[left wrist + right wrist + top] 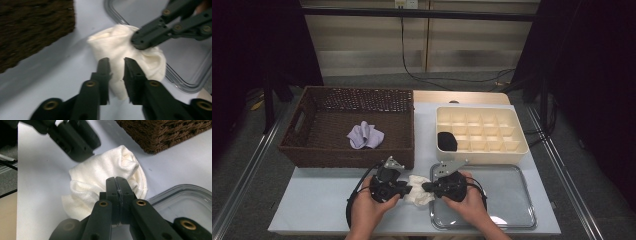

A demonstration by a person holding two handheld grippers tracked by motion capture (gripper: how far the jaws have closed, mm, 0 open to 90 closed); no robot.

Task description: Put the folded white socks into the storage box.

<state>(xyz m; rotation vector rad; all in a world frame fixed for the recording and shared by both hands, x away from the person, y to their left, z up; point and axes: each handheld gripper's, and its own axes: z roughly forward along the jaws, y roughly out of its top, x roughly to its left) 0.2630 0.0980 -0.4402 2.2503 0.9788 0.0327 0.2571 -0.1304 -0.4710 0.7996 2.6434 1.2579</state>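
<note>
Just left of the clear tray (512,220), the right gripper (117,185) pinches the white cloth (105,182) with jaws fully closed. The left gripper (117,72) stands slightly parted around a fold, gripping nothing. The cloth may unroll or drag sideways if only that one pinch pulls.

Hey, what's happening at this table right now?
A person works a white cloth on the table with two hand-held claws. The right claw is shut on the cloth's edge. The left claw has its jaws apart around another part, not pinching. A lilac cloth lies in the wicker basket; a clear tray sits beside.
</note>
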